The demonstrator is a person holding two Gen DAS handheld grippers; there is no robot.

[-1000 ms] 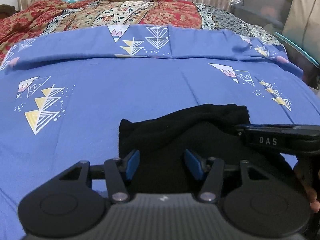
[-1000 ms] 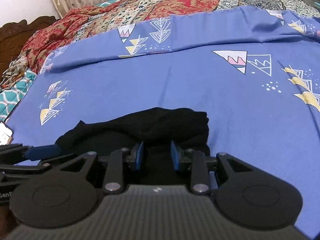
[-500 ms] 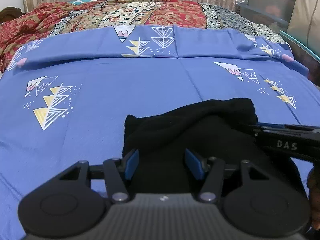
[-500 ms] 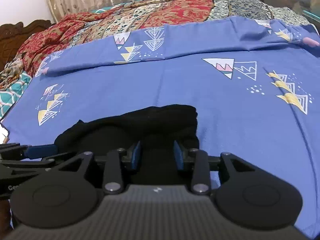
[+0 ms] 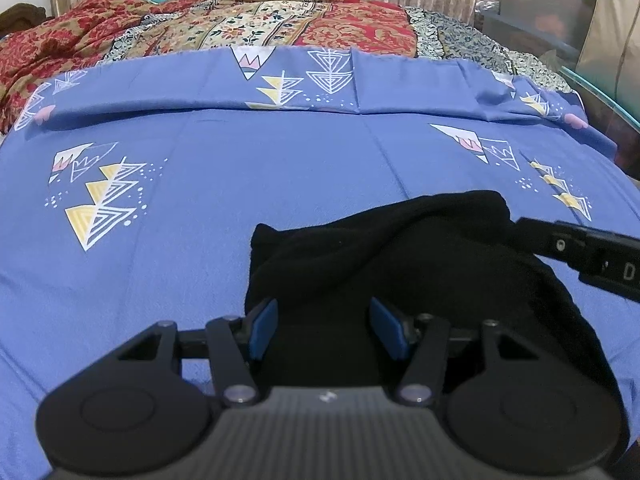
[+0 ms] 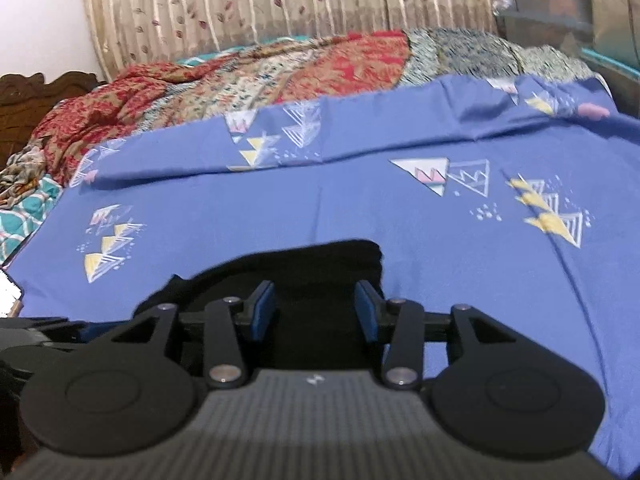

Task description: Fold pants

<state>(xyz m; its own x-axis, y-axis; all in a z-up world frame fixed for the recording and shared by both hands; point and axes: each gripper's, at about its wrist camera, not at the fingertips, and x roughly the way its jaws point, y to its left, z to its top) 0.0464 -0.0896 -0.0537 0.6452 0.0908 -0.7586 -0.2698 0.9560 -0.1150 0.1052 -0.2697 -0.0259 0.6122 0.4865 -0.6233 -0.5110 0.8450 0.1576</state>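
The black pants (image 5: 400, 256) lie folded into a compact bundle on the blue sheet (image 5: 240, 176); they also show in the right wrist view (image 6: 320, 272). My left gripper (image 5: 326, 330) is open, its blue pads apart over the bundle's near edge, holding nothing. My right gripper (image 6: 316, 312) is open too, above the bundle's right part. The right gripper's black body (image 5: 584, 248) enters the left wrist view from the right, over the pants. The near part of the bundle is hidden under both grippers.
A patterned red and beige quilt (image 5: 280, 24) lies along the far side of the bed below a curtain (image 6: 280, 8). Plastic storage boxes (image 5: 552, 4) stand at the right. A dark wooden headboard (image 6: 28, 92) is at the left.
Both grippers have drawn back and up from the pants. The right gripper's jaws have opened wider. The bundle has stayed in place.
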